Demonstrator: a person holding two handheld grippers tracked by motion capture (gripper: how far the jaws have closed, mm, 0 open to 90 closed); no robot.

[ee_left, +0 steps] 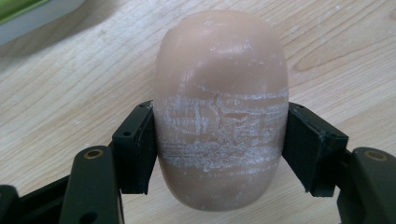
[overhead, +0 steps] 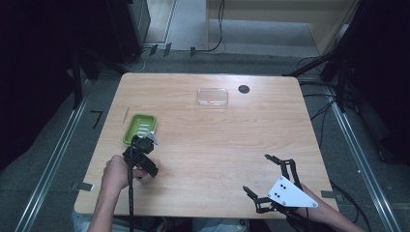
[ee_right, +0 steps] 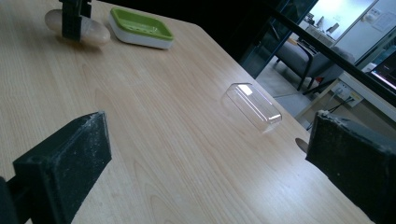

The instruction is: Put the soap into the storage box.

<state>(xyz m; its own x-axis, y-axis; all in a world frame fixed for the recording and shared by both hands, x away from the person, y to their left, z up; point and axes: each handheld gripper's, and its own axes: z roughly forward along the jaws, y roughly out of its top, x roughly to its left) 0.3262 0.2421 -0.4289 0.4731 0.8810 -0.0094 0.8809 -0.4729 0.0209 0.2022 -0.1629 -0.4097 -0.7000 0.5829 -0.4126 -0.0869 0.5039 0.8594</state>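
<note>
A beige soap bar (ee_left: 219, 93), scratched white across its middle, lies just above the wooden table. My left gripper (ee_left: 219, 149) is shut on it, one black pad pressed on each side. In the high view that gripper (overhead: 145, 144) sits at the table's left, just in front of a green soap dish (overhead: 140, 126). The right gripper view shows the soap (ee_right: 96, 32) beside the dish (ee_right: 140, 25). My right gripper (overhead: 256, 173) rests near the front right edge, jaws wide open with nothing between them (ee_right: 210, 154).
A clear plastic lid (overhead: 212, 96) lies at the far middle of the table (overhead: 217, 145), next to a round dark hole (overhead: 243, 89). A thin stick lies left of the dish. Cables and metal rails run along the floor around the table.
</note>
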